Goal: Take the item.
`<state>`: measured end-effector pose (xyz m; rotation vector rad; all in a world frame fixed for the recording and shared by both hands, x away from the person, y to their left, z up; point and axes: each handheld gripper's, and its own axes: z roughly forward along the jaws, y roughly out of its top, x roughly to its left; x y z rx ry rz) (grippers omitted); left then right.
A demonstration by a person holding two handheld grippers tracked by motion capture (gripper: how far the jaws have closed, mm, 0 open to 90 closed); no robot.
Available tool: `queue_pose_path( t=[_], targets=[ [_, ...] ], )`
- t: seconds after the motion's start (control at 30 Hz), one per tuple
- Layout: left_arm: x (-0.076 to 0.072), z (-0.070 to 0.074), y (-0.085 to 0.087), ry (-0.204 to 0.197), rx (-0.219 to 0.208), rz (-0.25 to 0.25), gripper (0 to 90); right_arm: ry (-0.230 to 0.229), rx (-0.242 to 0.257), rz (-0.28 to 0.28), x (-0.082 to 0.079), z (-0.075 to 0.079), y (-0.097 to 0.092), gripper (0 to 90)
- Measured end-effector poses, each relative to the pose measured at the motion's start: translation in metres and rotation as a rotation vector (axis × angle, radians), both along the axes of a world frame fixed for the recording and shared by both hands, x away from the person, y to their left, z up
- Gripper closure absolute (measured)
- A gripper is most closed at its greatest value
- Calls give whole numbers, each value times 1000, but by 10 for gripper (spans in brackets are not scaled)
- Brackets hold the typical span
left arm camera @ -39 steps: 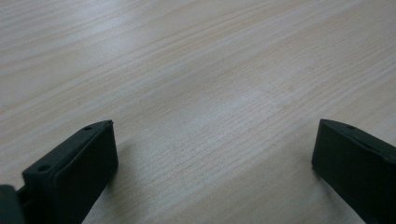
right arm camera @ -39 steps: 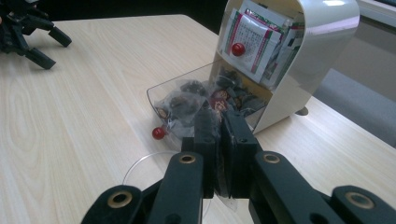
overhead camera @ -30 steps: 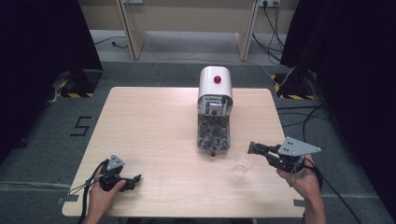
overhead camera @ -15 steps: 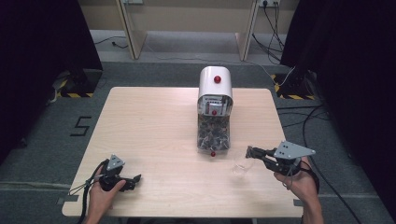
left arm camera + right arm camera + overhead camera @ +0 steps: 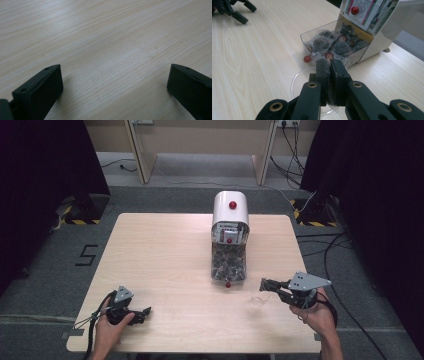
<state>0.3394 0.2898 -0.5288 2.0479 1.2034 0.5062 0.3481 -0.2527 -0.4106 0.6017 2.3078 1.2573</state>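
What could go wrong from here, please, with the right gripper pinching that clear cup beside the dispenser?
The right gripper is shut on the thin rim of the clear cup; it may crack, bend or slip out when lifted. The cup sits close to the dispenser's open tray of wrapped packets, so a careless swing could knock the tray's red knob or spill packets.

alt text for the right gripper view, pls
The right gripper has its black jaws shut on the rim of a clear plastic cup on the wooden table. Just beyond stands a white dispenser, its clear tray full of dark wrapped packets.
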Motion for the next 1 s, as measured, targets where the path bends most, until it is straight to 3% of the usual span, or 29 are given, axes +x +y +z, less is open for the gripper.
queue_pose_path(
  t=[0.53, 1.0],
  targets=[
    [0, 0, 0, -1, 2, -1, 0, 36, -31, 21, 5, -12, 11, 856],
    [0, 0, 0, 0, 2, -1, 0, 93, -56, 29, 13, -26, 14, 848]
  ],
)
